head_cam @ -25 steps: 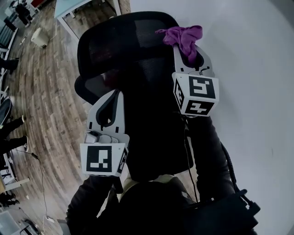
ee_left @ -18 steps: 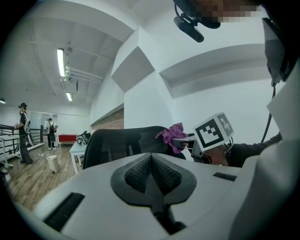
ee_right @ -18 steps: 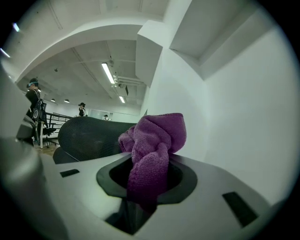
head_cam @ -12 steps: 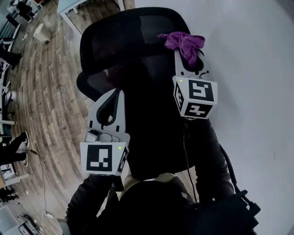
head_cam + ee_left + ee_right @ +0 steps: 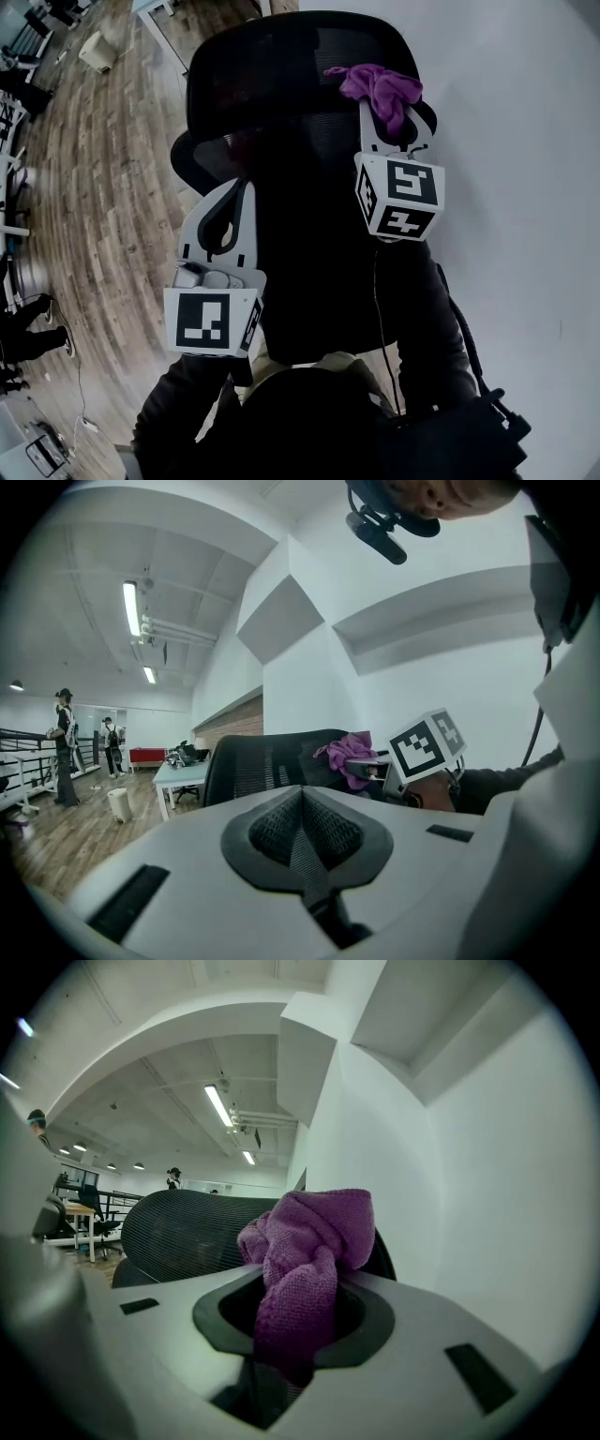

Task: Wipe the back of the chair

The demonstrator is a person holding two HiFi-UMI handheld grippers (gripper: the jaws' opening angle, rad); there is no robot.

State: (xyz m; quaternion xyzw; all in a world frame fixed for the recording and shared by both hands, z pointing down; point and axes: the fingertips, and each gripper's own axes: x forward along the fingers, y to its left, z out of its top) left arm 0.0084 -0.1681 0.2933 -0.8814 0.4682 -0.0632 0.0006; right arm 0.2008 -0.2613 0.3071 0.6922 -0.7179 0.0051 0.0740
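A black mesh office chair [image 5: 281, 84] stands in front of me, its back [image 5: 187, 1227] facing the grippers. My right gripper [image 5: 392, 117] is shut on a bunched purple cloth [image 5: 380, 89], which rests against the upper right of the chair back. The cloth [image 5: 309, 1260] fills the middle of the right gripper view. My left gripper [image 5: 230, 202] is shut with nothing in it and sits lower, at the left side of the chair back. From the left gripper view, the cloth [image 5: 349, 755] and the right gripper's marker cube [image 5: 427, 747] show beside the chair [image 5: 272, 766].
A white wall [image 5: 525, 187] runs close along the chair's right. Wood flooring [image 5: 94, 206] spreads to the left, with a light table [image 5: 183, 775], a small bin [image 5: 119, 803] and people [image 5: 64, 742] standing far off.
The chair has drifted right and slightly up in the head view. The right gripper with the cloth shifted a little right along the chair's top; the left gripper stayed put.
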